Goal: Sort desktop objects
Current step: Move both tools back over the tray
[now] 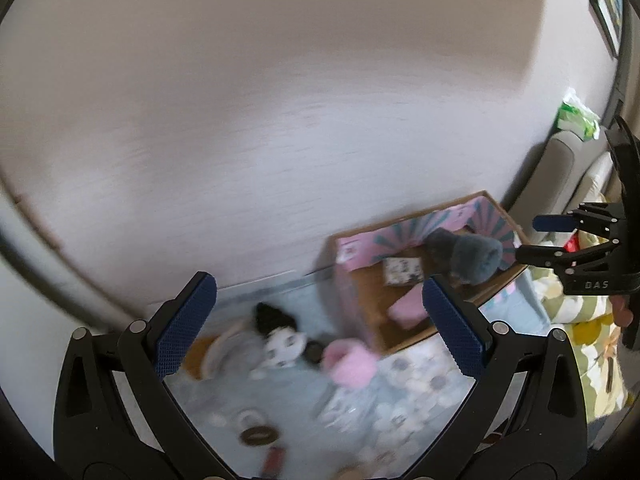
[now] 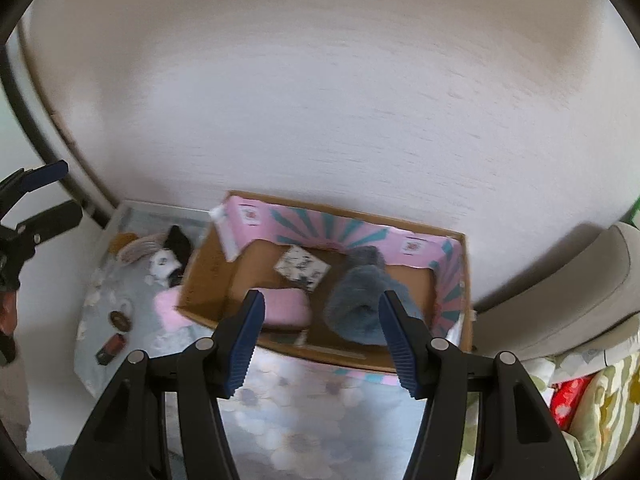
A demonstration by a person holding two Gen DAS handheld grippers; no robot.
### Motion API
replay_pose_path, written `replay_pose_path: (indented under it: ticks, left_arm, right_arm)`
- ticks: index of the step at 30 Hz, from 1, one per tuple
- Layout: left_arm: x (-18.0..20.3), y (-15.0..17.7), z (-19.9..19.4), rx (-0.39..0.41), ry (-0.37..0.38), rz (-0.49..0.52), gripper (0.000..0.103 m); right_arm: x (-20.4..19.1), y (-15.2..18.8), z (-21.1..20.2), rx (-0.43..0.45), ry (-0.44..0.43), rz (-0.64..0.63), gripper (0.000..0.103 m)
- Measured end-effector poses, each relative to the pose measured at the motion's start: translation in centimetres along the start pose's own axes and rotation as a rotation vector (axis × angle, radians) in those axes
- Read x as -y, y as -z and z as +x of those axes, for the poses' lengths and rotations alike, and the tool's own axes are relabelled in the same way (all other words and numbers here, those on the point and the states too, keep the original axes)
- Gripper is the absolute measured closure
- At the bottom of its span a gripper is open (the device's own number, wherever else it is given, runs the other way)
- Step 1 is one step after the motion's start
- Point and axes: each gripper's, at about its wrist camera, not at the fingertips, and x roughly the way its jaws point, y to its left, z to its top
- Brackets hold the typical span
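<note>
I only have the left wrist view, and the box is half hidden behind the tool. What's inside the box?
Observer: The right wrist view looks down into the cardboard box; a grey-blue fluffy item lies at its right side.
Operator: Anything else in there?
Observer: A pink fluffy item sits at the front left, apart from the grey-blue one.
Operator: And the printed thing?
Observer: A small white patterned square rests toward the back.
Operator: Is the right tool holding anything?
Observer: No, the right tool is open and empty above the box.
</note>
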Motion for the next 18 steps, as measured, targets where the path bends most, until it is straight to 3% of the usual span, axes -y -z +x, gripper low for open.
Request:
replay_pose_path:
  ticks: [5, 10, 14, 18]
  left_arm:
    - [-3.7, 3.5, -2.6, -0.010, -0.089, -0.051, 0.000]
    - [-6.7, 9.3, -3.4, -0.050, -0.109, -0.152, 0.000]
    - [-7.0, 15.1, -2.7, -0.059, -0.102, -0.218, 0.000]
    - [-5.9, 20.9, -0.2, -0.082, -0.135, -0.187, 0.000]
  right_arm:
    - [-3.9, 0.6, -0.4, 0.009, -0.083, -0.056, 0.048]
    - [-7.8, 2.6, 0.9, -0.017, -0.166, -0.096, 0.048]
    - [-10.4, 5.4, 3.2, -0.049, -0.249, -0.126, 0.048]
    - [-13.0, 8.7, 6.5, -0.066, -0.294, -0.193, 0.048]
